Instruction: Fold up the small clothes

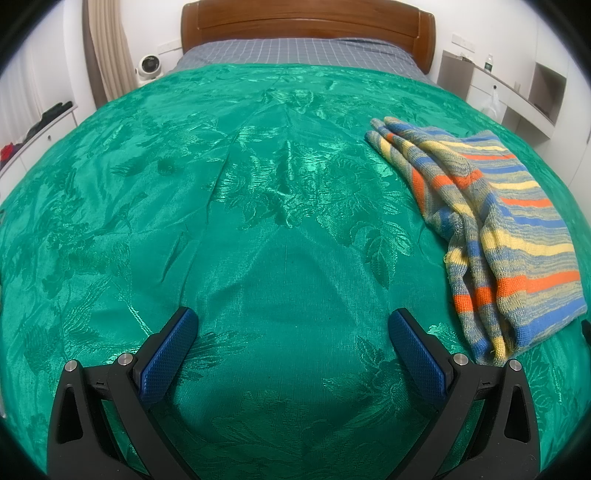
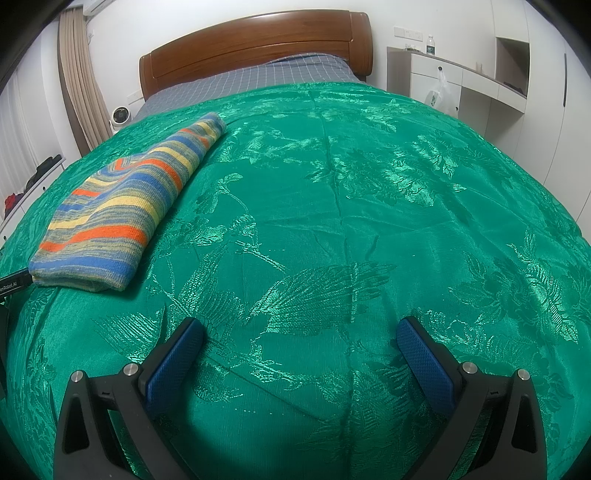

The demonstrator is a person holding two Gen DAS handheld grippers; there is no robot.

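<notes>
A striped knitted garment (image 1: 491,218) in blue, yellow, orange and grey lies folded on the green bedspread (image 1: 258,206), to the right of my left gripper (image 1: 293,328). In the right wrist view the same garment (image 2: 122,206) lies to the left of my right gripper (image 2: 301,336). Both grippers are open and empty, held just above the bedspread (image 2: 369,229), with blue pads (image 1: 170,354) spread wide. Neither gripper touches the garment. A black edge of the left gripper shows next to the garment's near end in the right wrist view (image 2: 13,284).
A wooden headboard (image 1: 306,26) and grey checked sheet (image 1: 295,50) are at the far end. A small white fan (image 1: 149,68) and curtain (image 1: 109,44) stand at left. White cabinets (image 2: 472,81) with a plastic bag (image 2: 439,92) stand at right.
</notes>
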